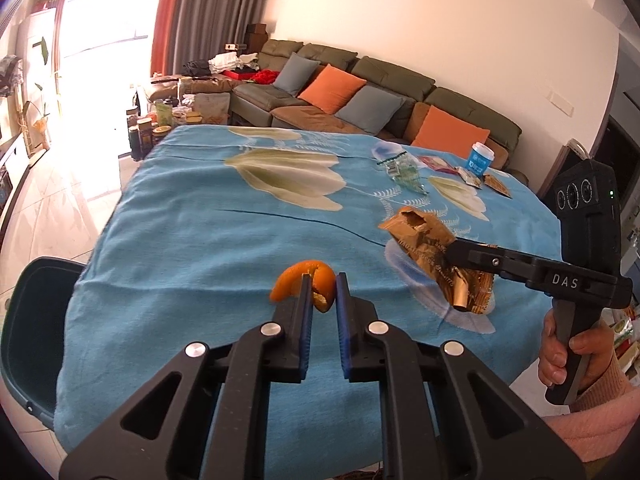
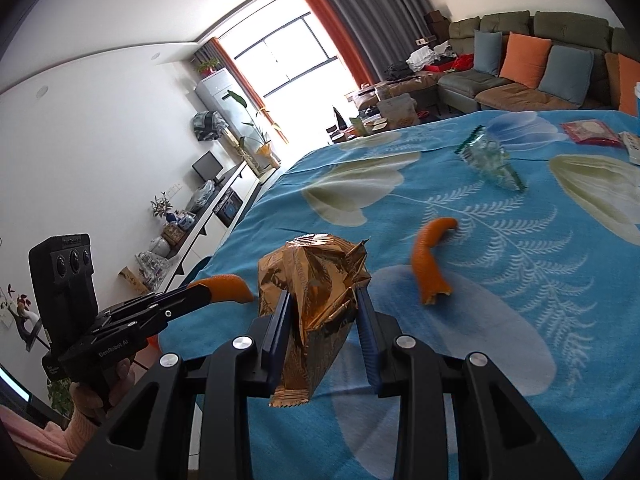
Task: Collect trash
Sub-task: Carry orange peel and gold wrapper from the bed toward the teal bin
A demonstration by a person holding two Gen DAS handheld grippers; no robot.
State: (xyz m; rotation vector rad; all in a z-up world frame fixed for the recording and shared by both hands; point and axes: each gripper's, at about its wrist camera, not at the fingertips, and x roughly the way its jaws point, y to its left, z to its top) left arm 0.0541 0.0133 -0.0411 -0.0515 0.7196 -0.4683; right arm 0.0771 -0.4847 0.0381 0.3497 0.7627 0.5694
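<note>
Orange peel (image 1: 316, 286) is pinched in your left claw (image 1: 320, 292), just above the blue-blanketed bench (image 1: 180, 240); your right claw (image 2: 324, 312) clamps a crumpled gold wrapper (image 2: 312, 272). Keep both grips firm while carrying toward the dark bin (image 1: 32, 320), half cut off at left. Another peel (image 2: 430, 260) waits on the blanket.
</note>
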